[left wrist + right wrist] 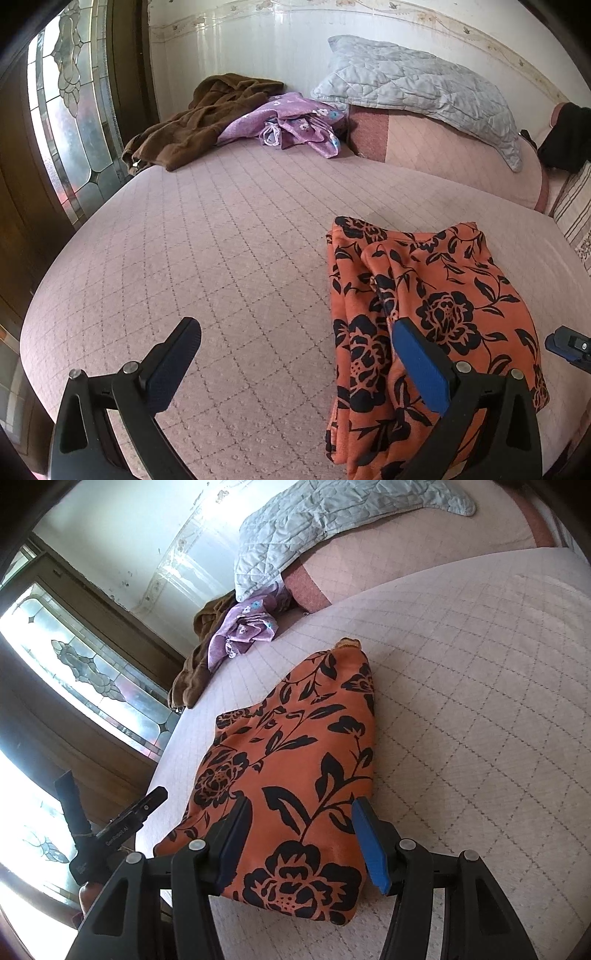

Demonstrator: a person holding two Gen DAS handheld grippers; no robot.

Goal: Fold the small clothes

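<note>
An orange garment with black flowers (436, 314) lies folded on the pink quilted bed (229, 258). My left gripper (297, 325) is open wide just above the bed; its right finger hangs over the garment's left part and its left finger over bare quilt. In the right wrist view the garment (295, 760) shows between the fingers of my right gripper (301, 801), which is open over its near end, pads apart from the cloth. A bit of the right gripper (569, 343) shows at the garment's right edge, and the left gripper (110, 827) at the bed's left edge.
A brown garment (195, 122) and a purple flowered one (291, 122) lie crumpled at the far end of the bed. A grey quilted pillow (424, 85) leans on a pink bolster. A stained-glass window (74, 110) stands to the left. Striped cloth (576, 206) lies at the right.
</note>
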